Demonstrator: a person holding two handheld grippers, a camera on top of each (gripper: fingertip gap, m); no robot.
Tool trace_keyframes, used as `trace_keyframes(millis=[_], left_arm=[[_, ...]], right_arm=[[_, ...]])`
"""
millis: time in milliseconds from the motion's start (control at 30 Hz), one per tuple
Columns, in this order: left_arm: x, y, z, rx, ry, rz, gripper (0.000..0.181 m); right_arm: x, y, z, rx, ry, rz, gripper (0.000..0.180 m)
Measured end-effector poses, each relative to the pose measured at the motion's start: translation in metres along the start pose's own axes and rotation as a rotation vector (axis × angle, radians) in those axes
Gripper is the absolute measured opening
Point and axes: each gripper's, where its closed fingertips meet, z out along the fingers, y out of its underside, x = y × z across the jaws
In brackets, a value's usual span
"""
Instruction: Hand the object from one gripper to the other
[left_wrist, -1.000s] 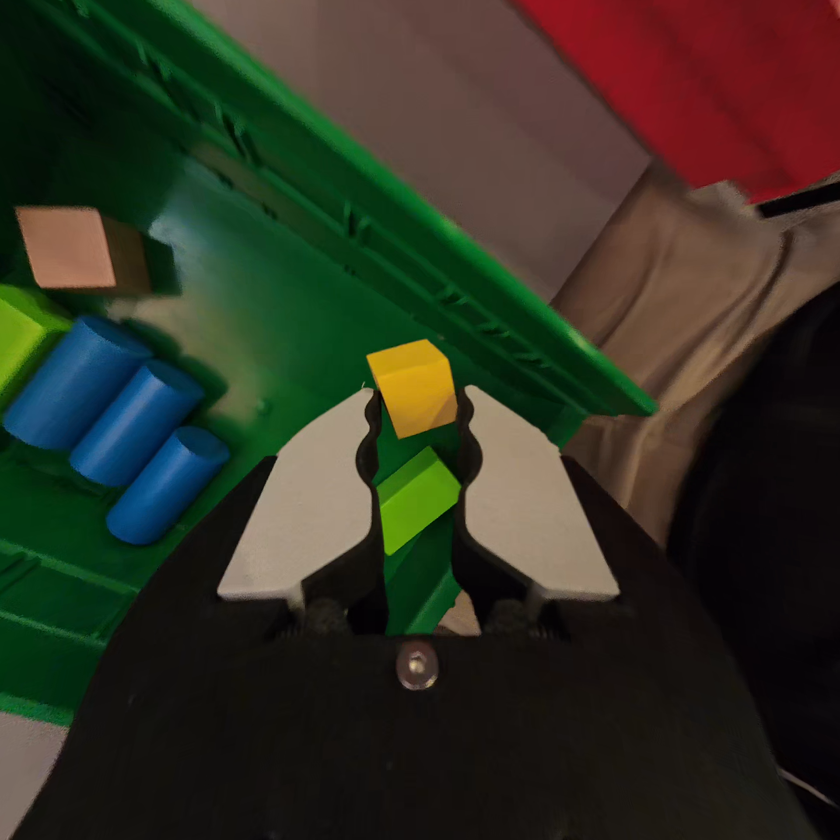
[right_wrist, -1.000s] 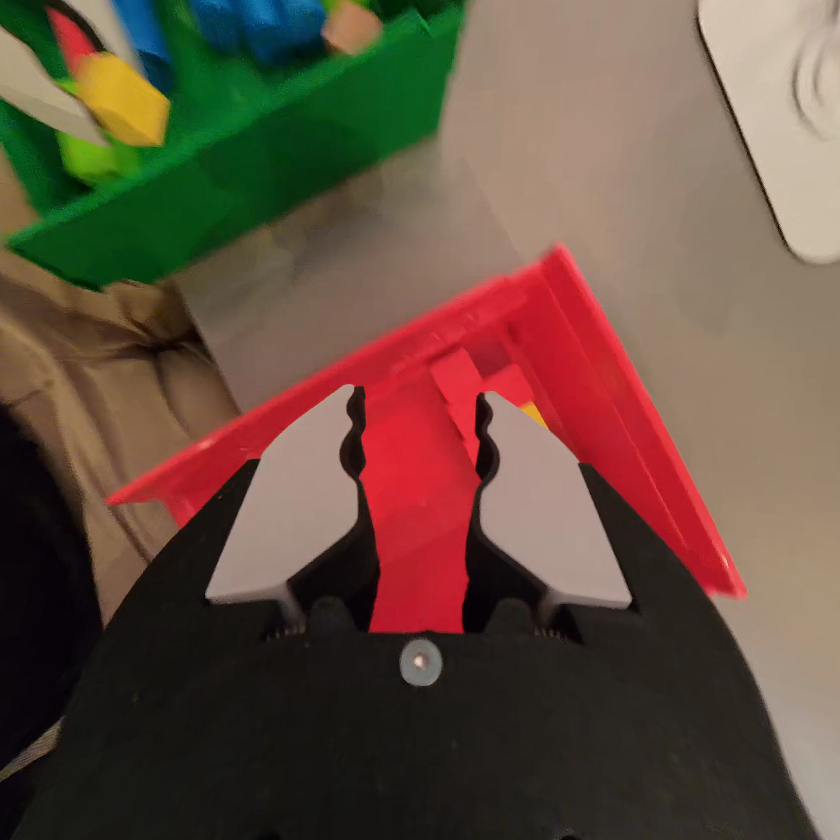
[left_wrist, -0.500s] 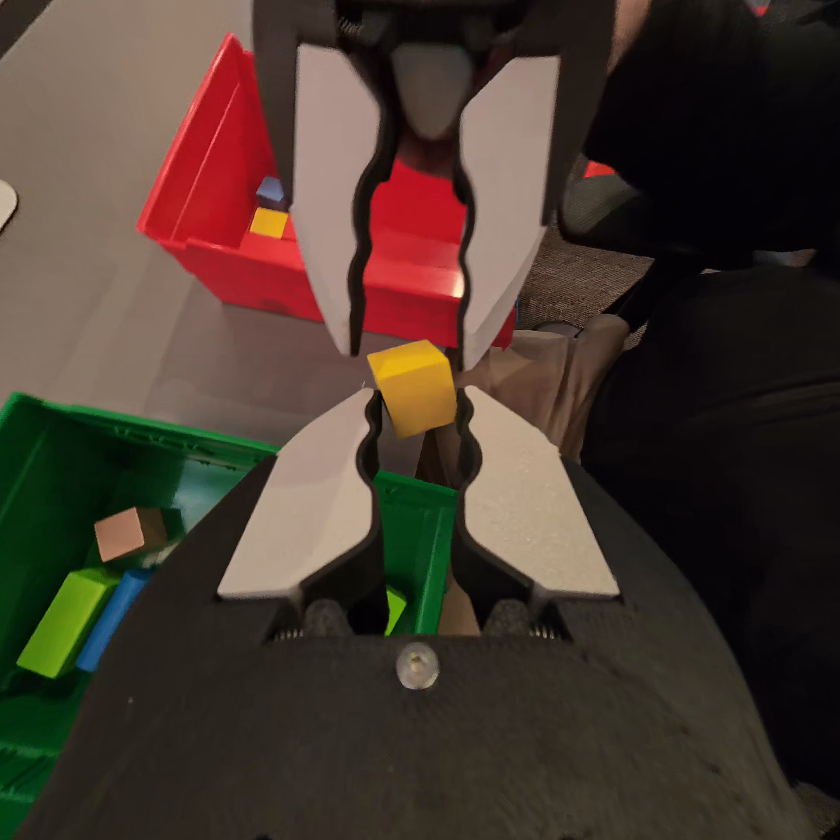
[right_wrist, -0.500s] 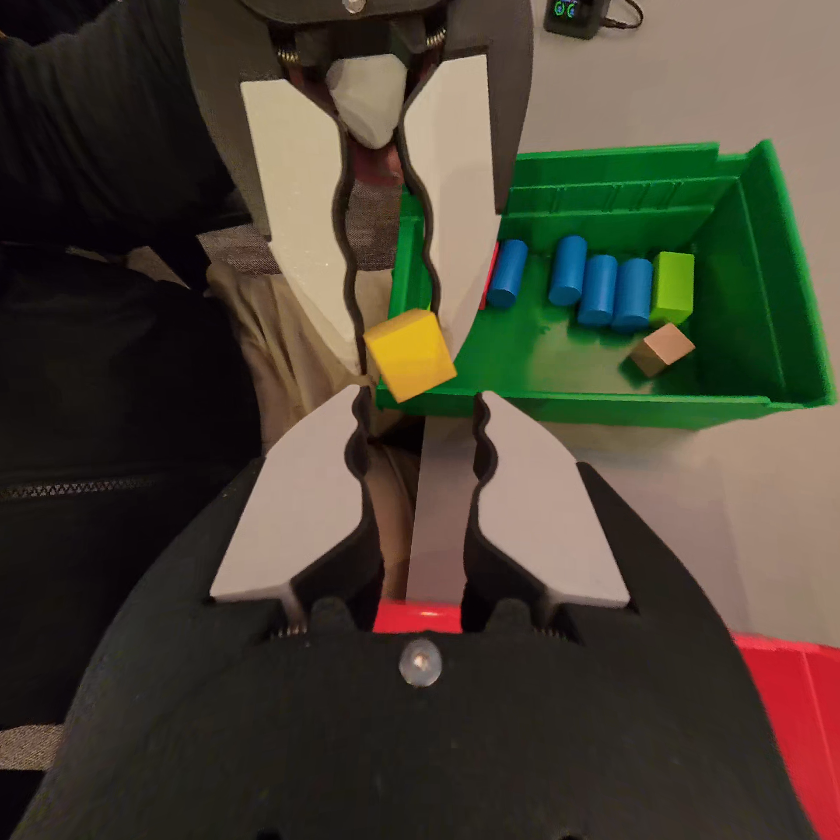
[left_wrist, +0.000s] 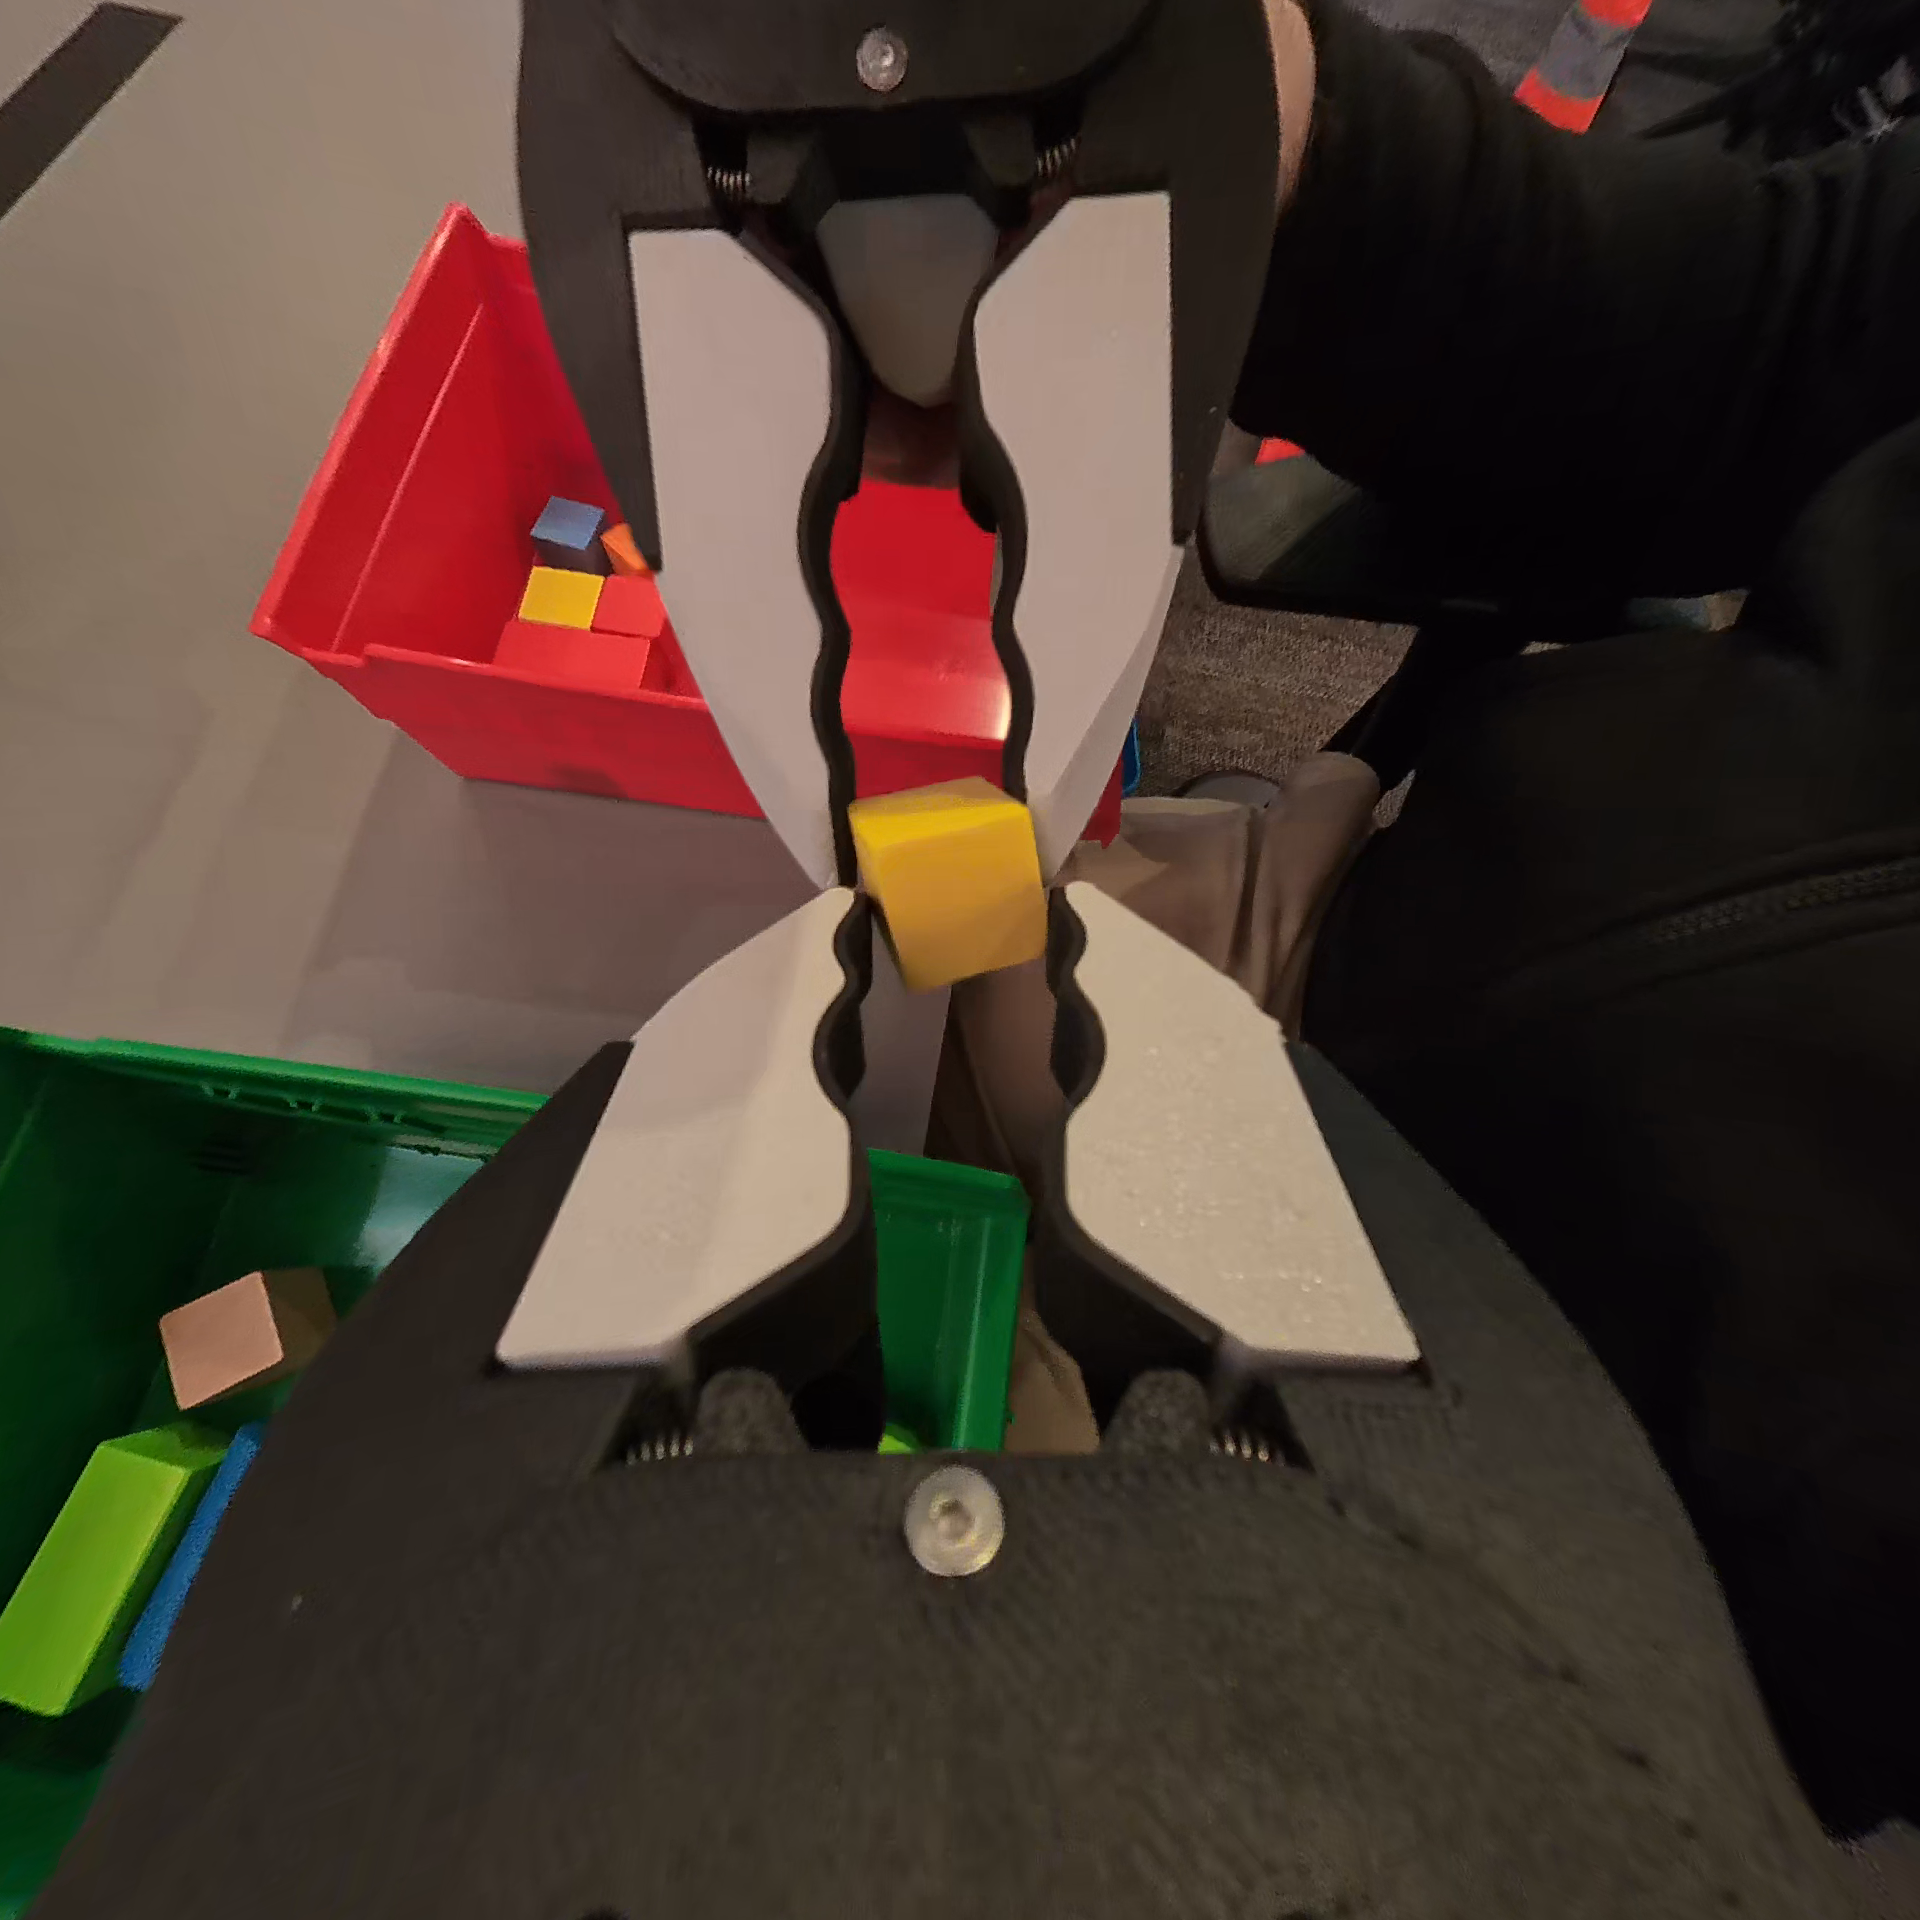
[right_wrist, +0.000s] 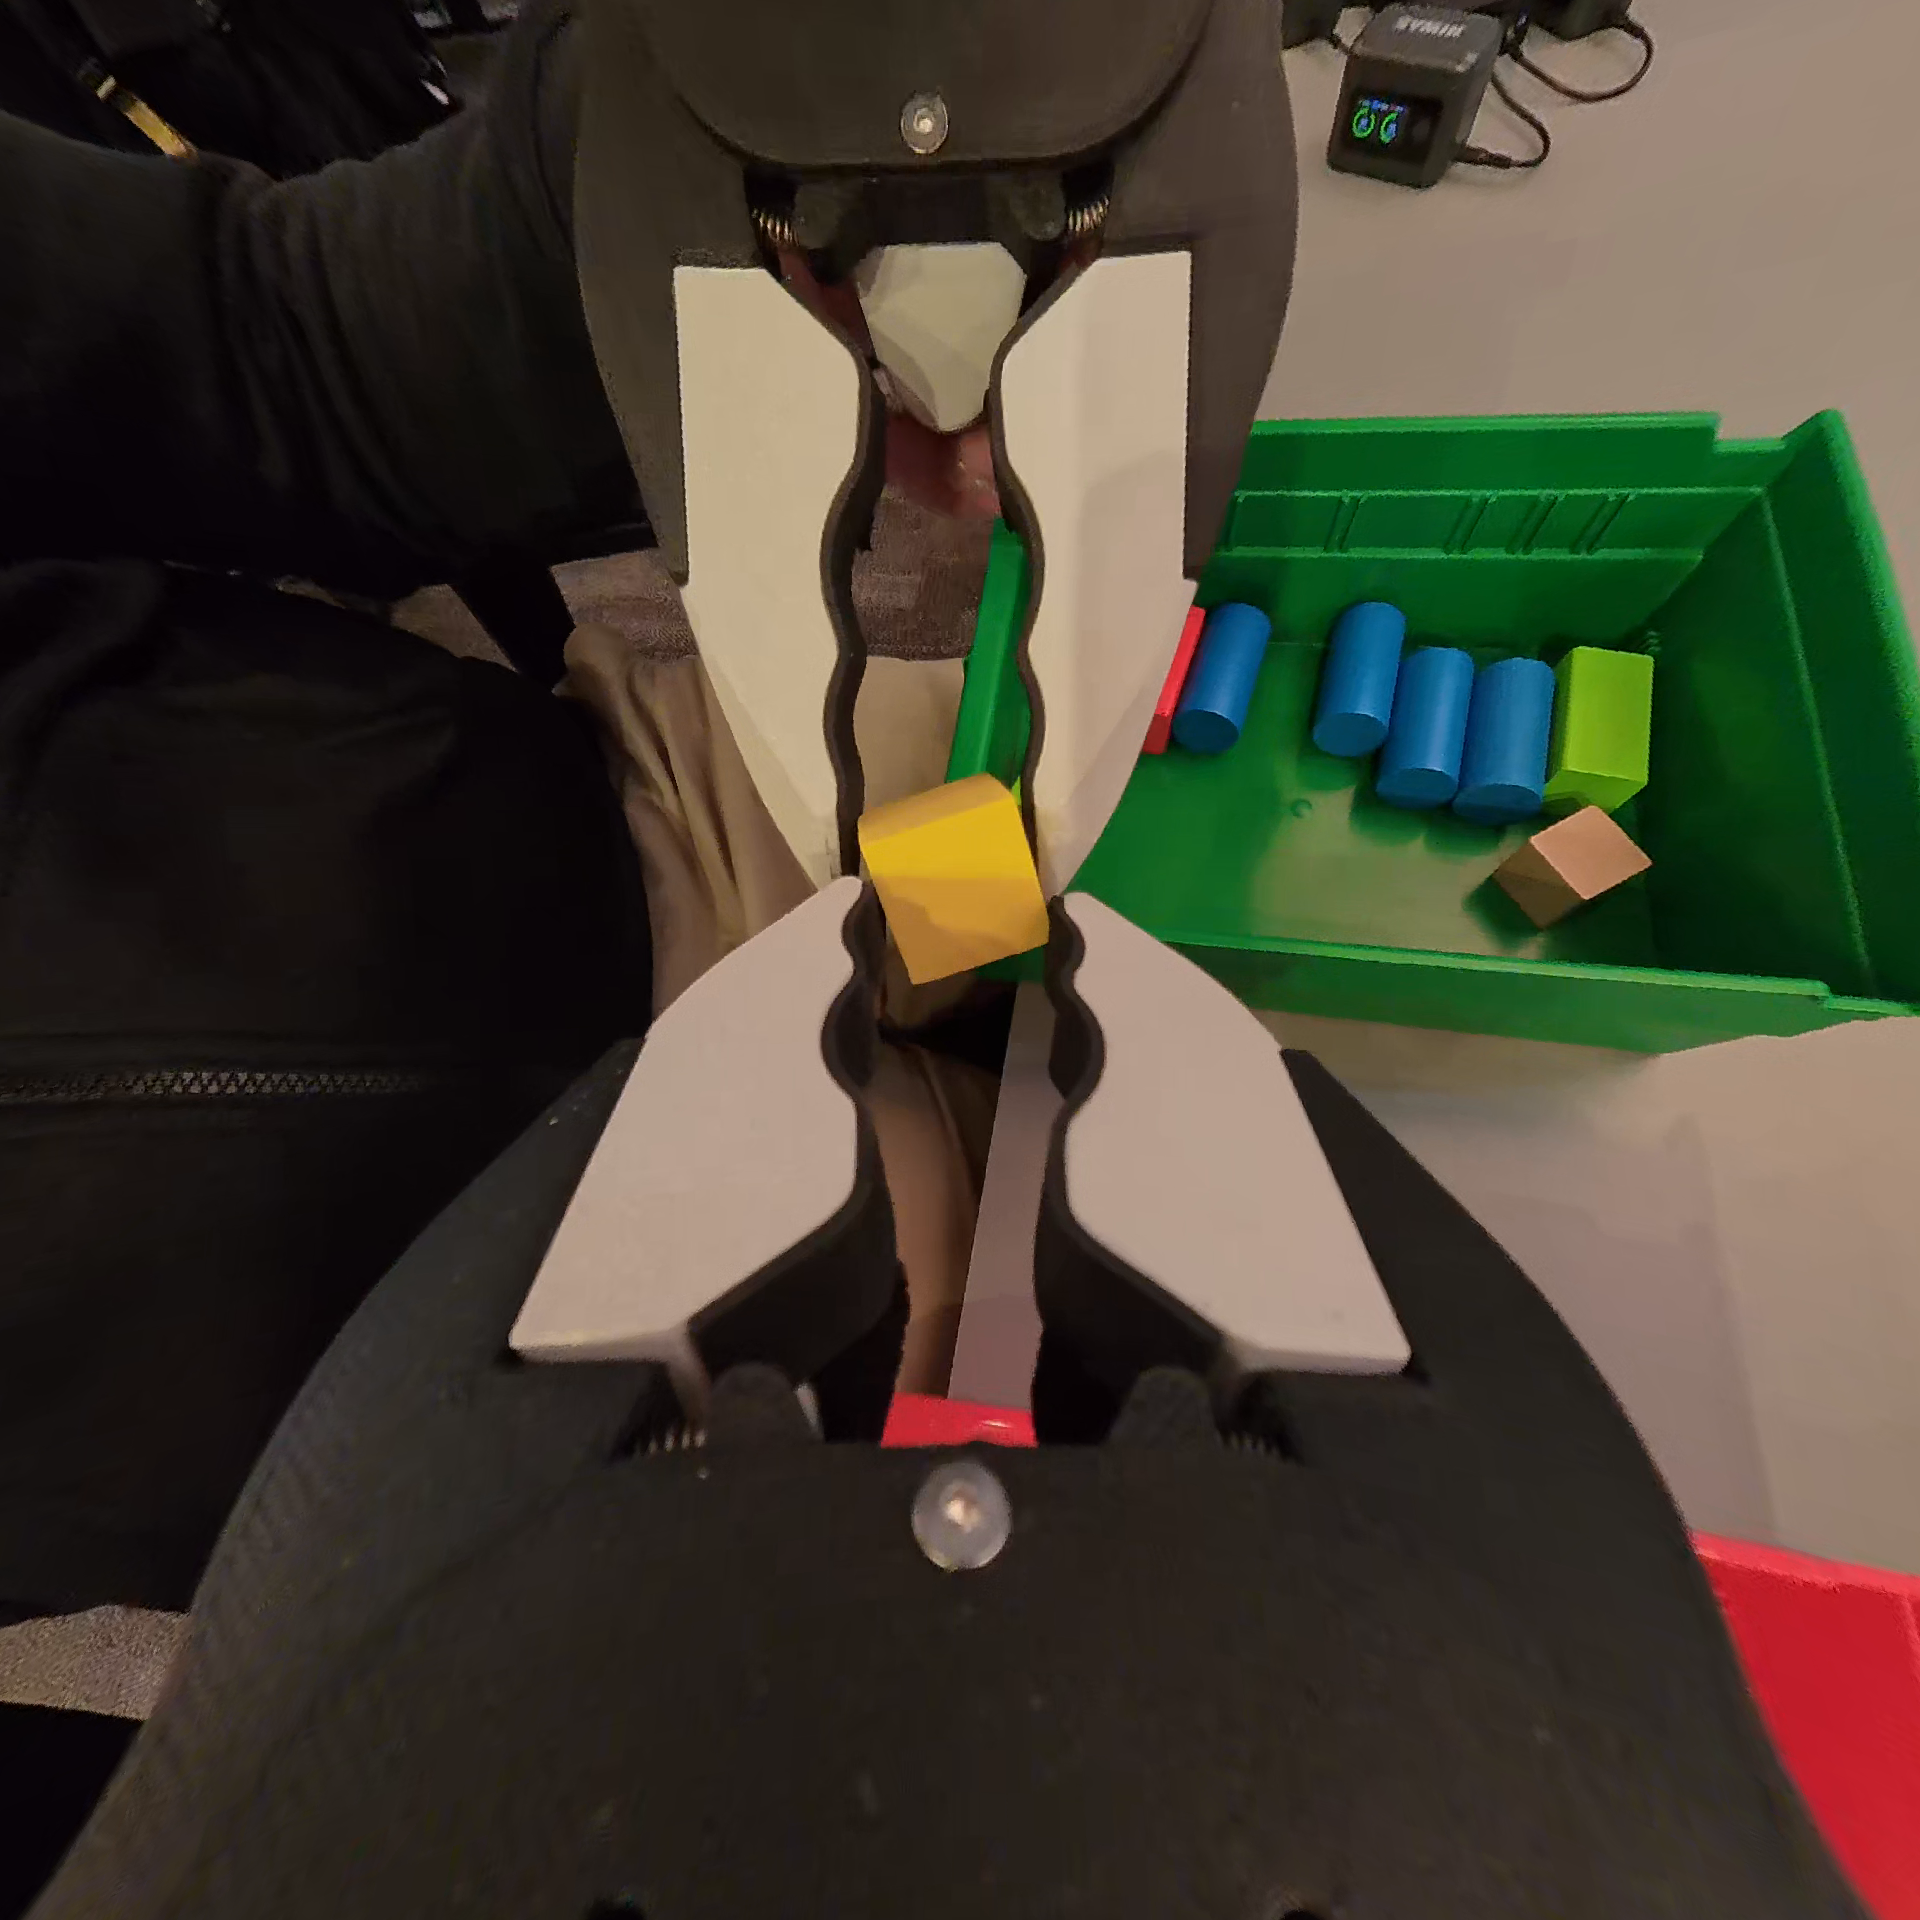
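A yellow cube (left_wrist: 951, 883) hangs in the air between the two grippers, which meet tip to tip above a person's lap, just off the table edge. My left gripper (left_wrist: 948, 914) is shut on the cube's near part. My right gripper (left_wrist: 935, 842) comes in from the opposite side, and its fingertips press the cube's sides too. In the right wrist view the cube (right_wrist: 951, 883) sits between my right gripper's (right_wrist: 958, 904) fingertips, with the left gripper (right_wrist: 935, 826) facing it from above.
A green bin (right_wrist: 1455, 997) holds several blue cylinders (right_wrist: 1423, 727), a light green block (right_wrist: 1600, 727) and a tan cube (right_wrist: 1574, 862). A red bin (left_wrist: 416, 416) holds a few small blocks. A small black device (right_wrist: 1413, 104) sits far back on the grey table. A person in dark clothing is close by. The tips of both grippers are at nearly the same place.
The left gripper lifted the cube out of the green bin and turned toward the right gripper. The right gripper moved in and narrowed its jaws onto the cube.
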Motion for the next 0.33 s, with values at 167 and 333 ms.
trace_keyframes(millis=[167, 333], left_arm=[[-0.014, 0.002, -0.013, 0.013, -0.070, -0.008, 0.033], [-0.029, 0.012, -0.020, -0.007, -0.117, -0.040, 0.030]], right_arm=[[0.023, 0.017, -0.030, -0.039, 0.103, 0.063, 0.029], [0.074, 0.094, -0.084, -0.335, 0.390, 0.220, 0.029]])
